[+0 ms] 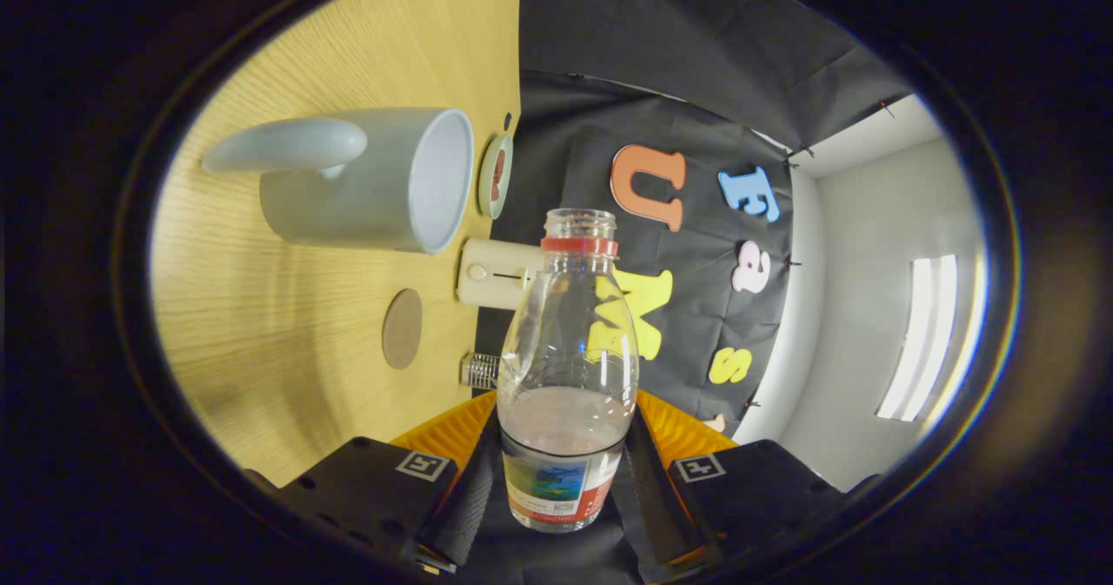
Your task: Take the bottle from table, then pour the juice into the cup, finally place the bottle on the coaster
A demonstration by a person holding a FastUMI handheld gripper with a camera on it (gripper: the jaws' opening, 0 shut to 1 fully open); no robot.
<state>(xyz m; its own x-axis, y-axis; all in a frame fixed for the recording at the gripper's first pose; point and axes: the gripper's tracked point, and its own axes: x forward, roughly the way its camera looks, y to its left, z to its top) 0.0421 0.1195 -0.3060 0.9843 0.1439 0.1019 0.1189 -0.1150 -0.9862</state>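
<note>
Gripper (561, 481) clamped on uncapped bottle (567, 368) at its label, both fingers pressing, bottle lifted and tipped toward cup (365, 181), coaster (403, 328) just beside cup on tabletop (261, 324); risk: misaligned mouth spilling juice.

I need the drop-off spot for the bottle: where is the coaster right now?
In the gripper view, the coaster lies flat on the wooden table, between the cup and the gripper, left of the held bottle.

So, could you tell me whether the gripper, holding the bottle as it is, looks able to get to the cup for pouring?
Probably yes: the gripper is shut on the uncapped bottle, and nothing stands between it and the cup on the table.
</note>
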